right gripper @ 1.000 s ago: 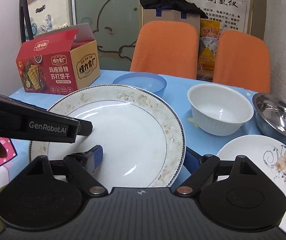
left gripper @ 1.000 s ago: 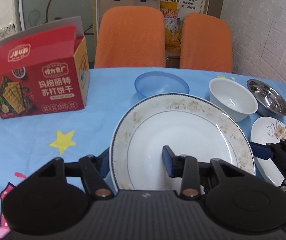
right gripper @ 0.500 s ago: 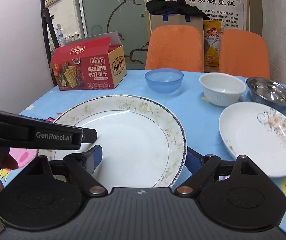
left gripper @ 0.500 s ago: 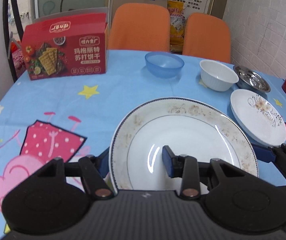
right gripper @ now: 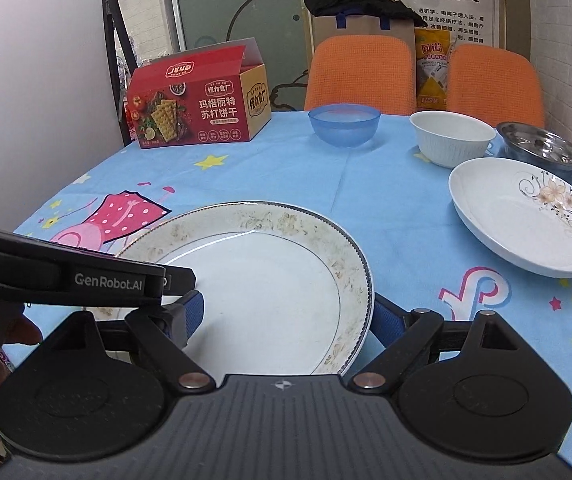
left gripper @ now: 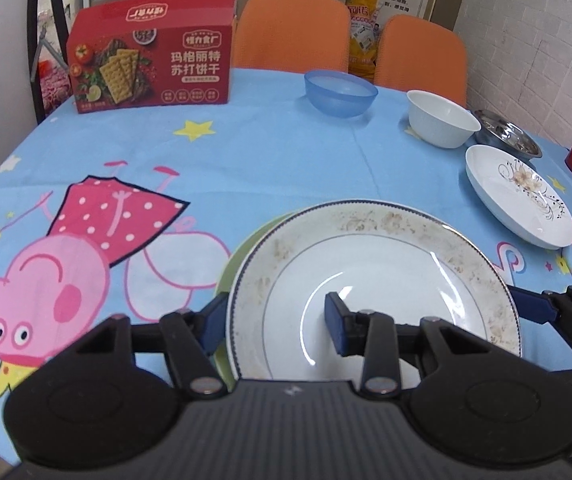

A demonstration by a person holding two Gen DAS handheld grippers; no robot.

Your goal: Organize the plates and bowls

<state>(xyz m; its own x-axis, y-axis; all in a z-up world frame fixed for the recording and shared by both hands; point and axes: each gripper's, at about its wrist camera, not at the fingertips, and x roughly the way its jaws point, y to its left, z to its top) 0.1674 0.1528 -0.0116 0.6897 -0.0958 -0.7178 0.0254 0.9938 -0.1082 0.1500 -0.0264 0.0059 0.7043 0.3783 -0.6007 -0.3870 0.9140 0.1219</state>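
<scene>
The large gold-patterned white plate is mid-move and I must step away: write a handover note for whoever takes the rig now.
Left gripper: shut on the large gold-patterned white plate's left rim.
Right gripper: shut on its right rim.
A green plate shows just beneath it.
Further back on the table: flower-print white plate, blue plastic bowl, white ceramic bowl, steel bowl, none stacked yet.

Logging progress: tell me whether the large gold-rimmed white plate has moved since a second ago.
Yes. The large gold-rimmed white plate has come toward the camera, away from the translucent blue bowl.
</scene>
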